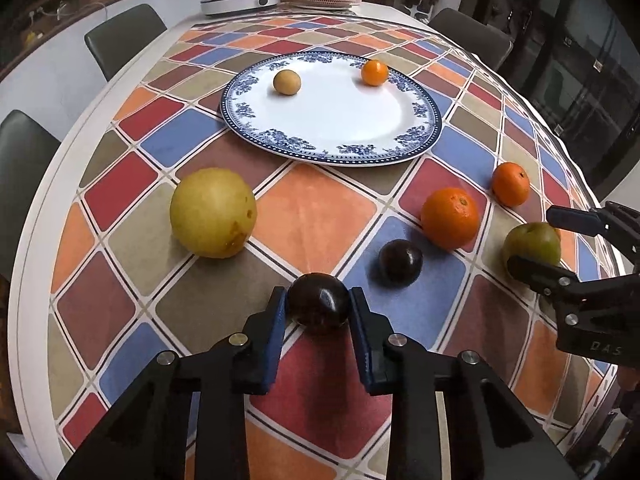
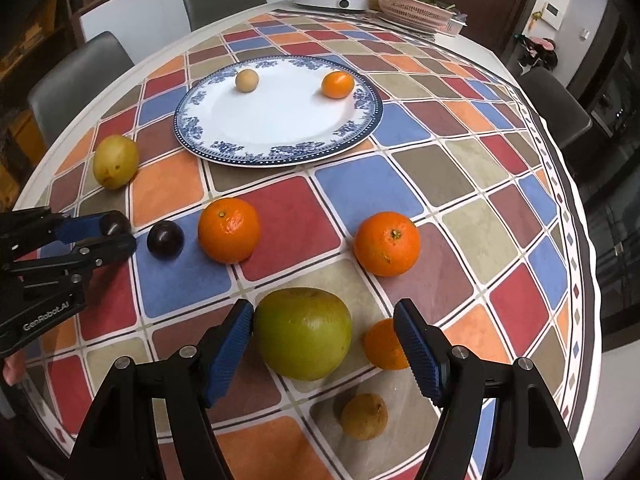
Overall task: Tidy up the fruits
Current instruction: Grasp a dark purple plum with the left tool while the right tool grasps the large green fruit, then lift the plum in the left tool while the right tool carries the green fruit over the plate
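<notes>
My left gripper, tilted steeply down, clamps its fingers on a dark plum; my right gripper, equally steep, stands open around the green fruit, left finger touching it.

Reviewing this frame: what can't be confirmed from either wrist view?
- Right wrist view: whether the right gripper touches the green fruit on both sides; its right pad stands apart.
- Same view: the small orange, partly hidden by that pad.
- Left wrist view: underside of the dark plum in the left gripper.

Left gripper jaws clamped; right gripper jaws spread wide.
</notes>
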### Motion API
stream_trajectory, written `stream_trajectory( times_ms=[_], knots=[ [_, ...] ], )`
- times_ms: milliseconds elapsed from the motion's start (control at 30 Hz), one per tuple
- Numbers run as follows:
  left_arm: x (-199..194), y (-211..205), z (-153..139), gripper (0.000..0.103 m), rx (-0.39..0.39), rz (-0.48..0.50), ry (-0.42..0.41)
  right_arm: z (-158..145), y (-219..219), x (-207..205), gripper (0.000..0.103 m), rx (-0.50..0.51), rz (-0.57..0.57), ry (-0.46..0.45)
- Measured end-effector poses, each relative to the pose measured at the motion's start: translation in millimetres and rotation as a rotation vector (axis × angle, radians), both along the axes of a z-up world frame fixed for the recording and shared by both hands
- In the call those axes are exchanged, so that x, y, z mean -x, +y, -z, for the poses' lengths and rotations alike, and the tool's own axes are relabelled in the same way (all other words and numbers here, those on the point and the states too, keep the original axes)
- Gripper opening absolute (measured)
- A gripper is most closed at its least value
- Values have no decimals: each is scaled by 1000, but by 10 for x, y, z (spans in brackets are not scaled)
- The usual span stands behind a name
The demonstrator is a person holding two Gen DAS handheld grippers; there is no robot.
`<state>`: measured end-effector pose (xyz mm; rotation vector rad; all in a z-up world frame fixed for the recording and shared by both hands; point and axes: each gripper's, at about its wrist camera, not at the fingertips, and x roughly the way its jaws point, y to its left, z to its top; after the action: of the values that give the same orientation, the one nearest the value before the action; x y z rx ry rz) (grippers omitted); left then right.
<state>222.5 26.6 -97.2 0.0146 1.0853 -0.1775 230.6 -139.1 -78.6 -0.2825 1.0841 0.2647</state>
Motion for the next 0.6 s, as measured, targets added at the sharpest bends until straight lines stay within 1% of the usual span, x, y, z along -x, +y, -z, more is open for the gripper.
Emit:
stream_trajectory(
  times_ms=[67,133,200,433,600],
  knots=[
    [25,-7,-30,31,8,1,-6,8,23,9,73,17,-18,2],
    [48,-24,-60,31,12,6,-13,11,38,30,68,28,-37,-3],
    [64,-40,-85,31,15,10,-19,-4,43,48,51,6,-56,-3],
    [126,-114,-192,31,19,28,-43,-22,-87,13,50,-98,4,20],
    [165,-153,-344,31,25,44,-78,-158,-114,45,50,-144,4,-15]
  ],
)
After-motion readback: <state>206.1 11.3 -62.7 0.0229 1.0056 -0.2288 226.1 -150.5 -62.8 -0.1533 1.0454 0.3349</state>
